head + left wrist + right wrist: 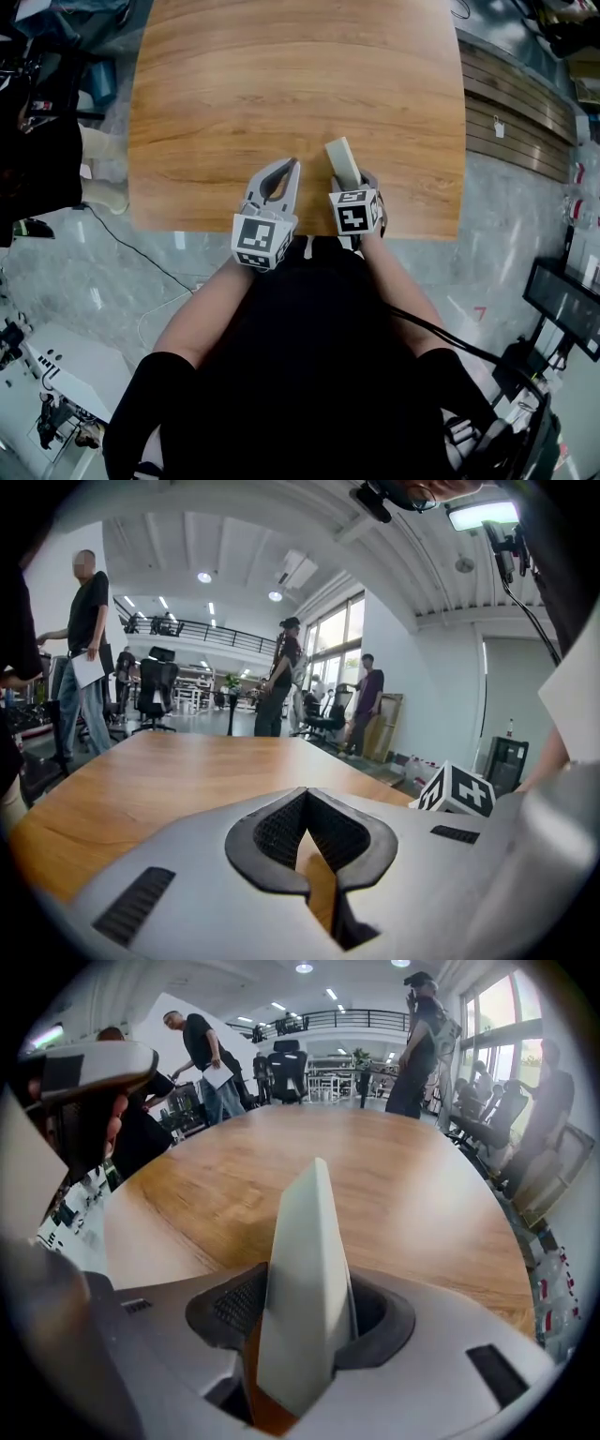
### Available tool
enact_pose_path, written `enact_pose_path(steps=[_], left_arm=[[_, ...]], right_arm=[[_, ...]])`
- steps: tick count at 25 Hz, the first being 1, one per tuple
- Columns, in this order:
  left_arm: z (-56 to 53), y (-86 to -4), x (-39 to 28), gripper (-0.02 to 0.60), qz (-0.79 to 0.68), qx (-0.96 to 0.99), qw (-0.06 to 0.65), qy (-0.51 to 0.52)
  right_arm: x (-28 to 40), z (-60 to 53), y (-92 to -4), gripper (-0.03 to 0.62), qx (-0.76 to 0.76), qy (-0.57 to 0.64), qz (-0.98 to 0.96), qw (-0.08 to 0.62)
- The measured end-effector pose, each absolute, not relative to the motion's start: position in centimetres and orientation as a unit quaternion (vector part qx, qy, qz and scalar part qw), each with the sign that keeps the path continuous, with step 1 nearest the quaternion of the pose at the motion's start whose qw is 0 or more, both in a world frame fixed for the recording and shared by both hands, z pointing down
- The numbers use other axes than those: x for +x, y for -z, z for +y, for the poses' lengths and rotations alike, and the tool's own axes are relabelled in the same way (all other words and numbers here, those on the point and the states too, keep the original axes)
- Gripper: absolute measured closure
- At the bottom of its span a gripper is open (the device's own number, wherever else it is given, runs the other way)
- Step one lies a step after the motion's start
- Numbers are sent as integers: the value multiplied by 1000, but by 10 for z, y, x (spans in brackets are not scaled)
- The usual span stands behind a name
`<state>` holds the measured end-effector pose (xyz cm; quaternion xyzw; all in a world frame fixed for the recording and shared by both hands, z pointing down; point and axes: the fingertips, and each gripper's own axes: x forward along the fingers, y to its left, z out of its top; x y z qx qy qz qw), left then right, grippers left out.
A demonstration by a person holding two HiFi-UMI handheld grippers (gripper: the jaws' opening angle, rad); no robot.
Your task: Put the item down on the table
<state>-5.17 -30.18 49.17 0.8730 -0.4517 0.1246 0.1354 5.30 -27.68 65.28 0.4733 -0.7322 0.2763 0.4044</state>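
In the head view a pale cream flat block [341, 157] sticks forward out of my right gripper [352, 182], which is shut on it over the near edge of the wooden table [281, 84]. The right gripper view shows the block [309, 1241] standing on edge, tilted slightly, clamped between the dark pads [234, 1305] above the tabletop [412, 1194]. Just to its left, my left gripper [290, 172] is shut with nothing in it. In the left gripper view its fingertips [306, 797] meet, and the right gripper's marker cube [459, 791] is close beside it.
The table's near edge [281, 231] lies right under both grippers. Several people [211, 1054] and office chairs [155, 691] stand beyond the table's far end. A cable [131, 248] runs across the floor on the left, and a dark screen [562, 305] stands at the right.
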Motion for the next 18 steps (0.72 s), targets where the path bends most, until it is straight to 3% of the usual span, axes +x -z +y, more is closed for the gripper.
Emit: enact_pose_path(steps=[18], left_arm=[[-296,-501,-42,578,-438,877,153,-124]], right_arm=[[58,-282,-659,370,483,-243,-731,416]])
